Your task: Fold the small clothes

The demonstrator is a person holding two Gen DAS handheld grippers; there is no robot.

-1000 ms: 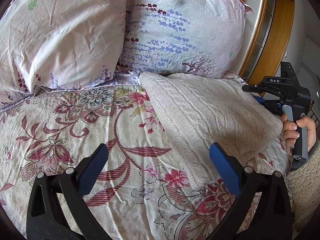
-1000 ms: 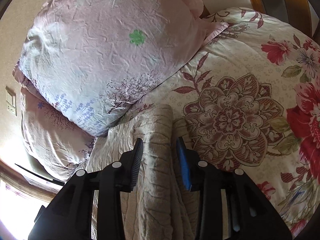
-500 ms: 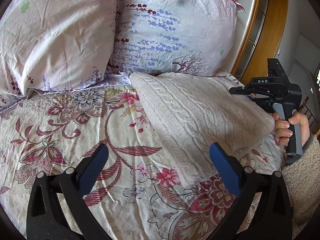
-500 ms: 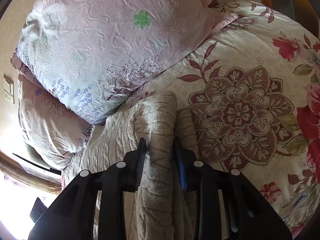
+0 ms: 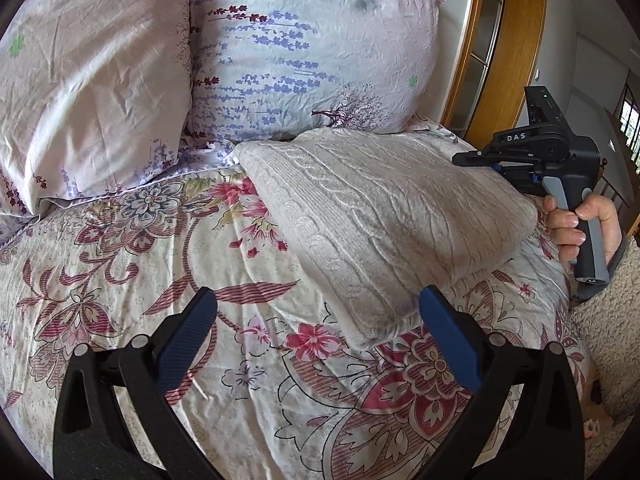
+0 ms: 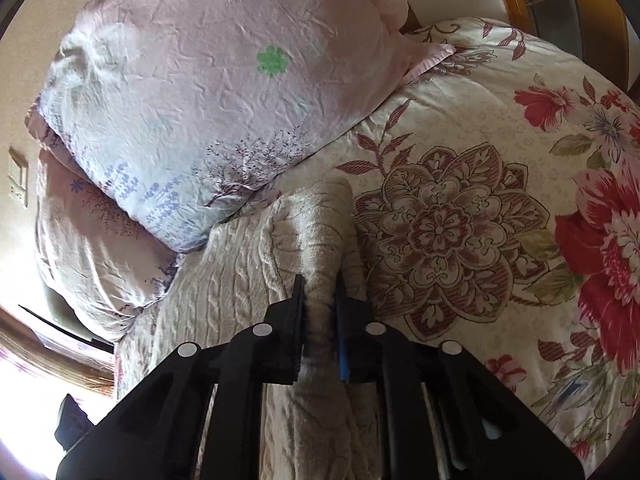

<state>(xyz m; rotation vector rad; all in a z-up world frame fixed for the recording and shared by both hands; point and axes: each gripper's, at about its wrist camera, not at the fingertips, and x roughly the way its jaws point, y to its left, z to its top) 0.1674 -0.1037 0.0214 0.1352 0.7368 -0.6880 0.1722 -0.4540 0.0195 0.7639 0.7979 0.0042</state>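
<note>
My right gripper (image 6: 320,312) has closed since a second ago: its pads were apart on either side of the sweater (image 5: 384,220) edge, and now they pinch a raised ridge of the cream cable knit between them. My left gripper (image 5: 320,344) has not changed its spread; it hangs wide open over the bedspread (image 5: 120,264), holding nothing, with its right pad (image 5: 448,340) just beside the sweater's near corner. The left view has also shifted a little, so the pillows sit further left than before.

The sweater lies folded on the bedspread, its far end touching the lavender-print pillow (image 5: 312,48). In the left view I see the right gripper's black body at the sweater's far right edge, with my right hand (image 5: 580,224) around its grey handle.

The bedspread is cream with red and pink flowers, lightly creased. A second, pinker pillow (image 5: 88,80) leans beside the lavender one. Behind the bed stands a wooden door frame (image 5: 472,40), and in the right view a wall switch (image 6: 18,180) shows on the beige wall.
</note>
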